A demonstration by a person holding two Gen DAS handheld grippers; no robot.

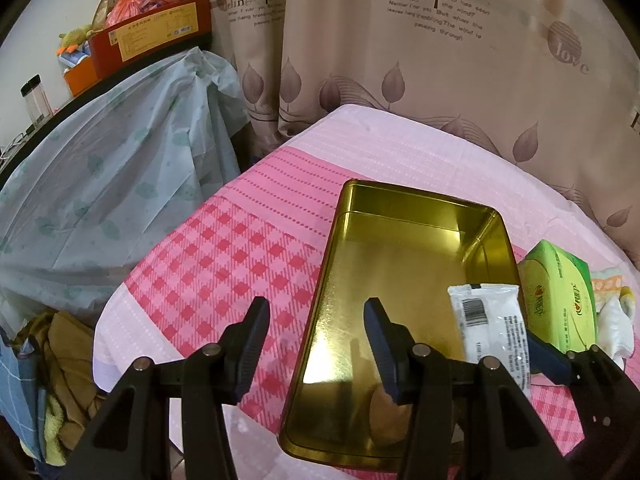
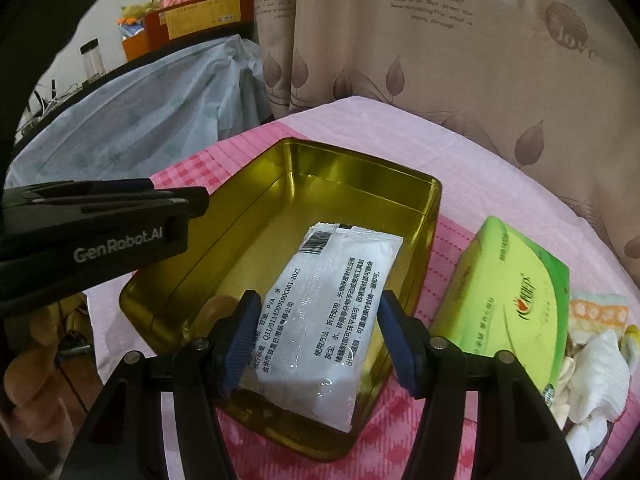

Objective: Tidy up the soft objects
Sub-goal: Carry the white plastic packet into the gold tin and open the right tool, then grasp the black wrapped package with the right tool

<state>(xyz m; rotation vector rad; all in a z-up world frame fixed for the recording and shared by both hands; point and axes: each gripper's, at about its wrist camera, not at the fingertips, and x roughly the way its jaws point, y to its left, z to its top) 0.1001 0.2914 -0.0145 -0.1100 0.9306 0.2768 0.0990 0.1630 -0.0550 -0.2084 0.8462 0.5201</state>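
- Left wrist view: the left gripper (image 1: 316, 340) hangs wide and empty over the near left edge of the gold tin (image 1: 360, 264). The tin's floor looks bare. The white pack (image 1: 486, 312) shows at the tin's right rim, with the green tissue pack (image 1: 560, 300) just beyond on the cloth (image 1: 224, 264).
- Right wrist view: the right gripper (image 2: 316, 344) straddles the white pack (image 2: 328, 320), fingers spread; whether they grip it, I cannot tell. The pack hangs over the tin (image 2: 280, 184).
- Left to do, I judge: the tissue pack (image 2: 508, 304) and white socks (image 2: 596, 372) still lie outside.
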